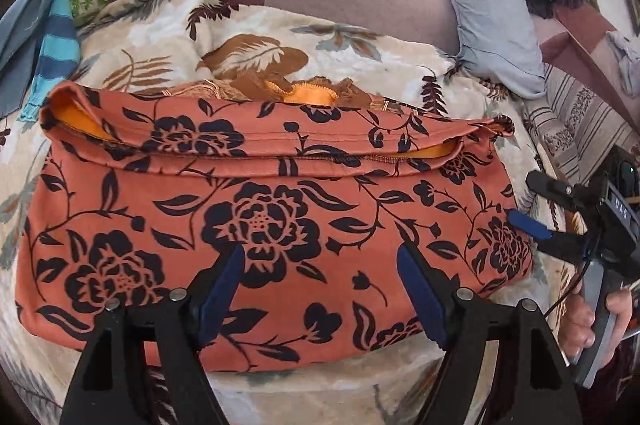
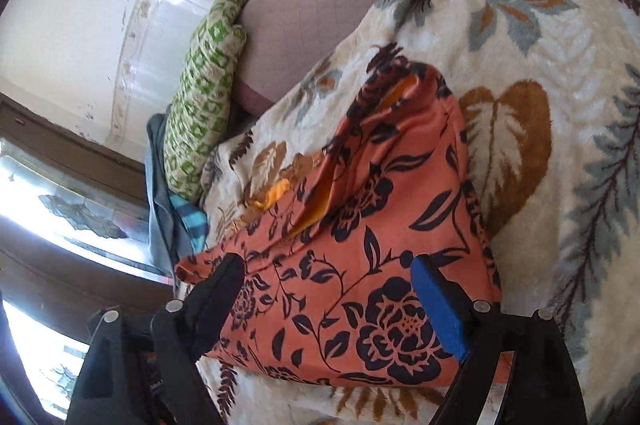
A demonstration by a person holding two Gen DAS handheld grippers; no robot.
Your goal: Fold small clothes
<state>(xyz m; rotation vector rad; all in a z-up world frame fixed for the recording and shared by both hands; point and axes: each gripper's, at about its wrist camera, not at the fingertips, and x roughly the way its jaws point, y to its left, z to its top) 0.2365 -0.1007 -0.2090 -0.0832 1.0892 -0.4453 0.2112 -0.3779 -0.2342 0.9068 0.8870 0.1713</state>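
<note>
Left gripper (image 1: 320, 289) hovering, fingers apart, gripping nothing | right gripper (image 2: 332, 301) likewise spread | orange floral garment (image 1: 260, 225) lying folded mid-frame, looking soft, light, floppy; pinch hem corners

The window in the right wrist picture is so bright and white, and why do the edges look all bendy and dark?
Right wrist view: the window is glaring, washed out by daylight, and the wall curves from the fisheye lens; left wrist view: even light, the orange cloth sharp, corners black, and the blanket bulges like a ball.
</note>
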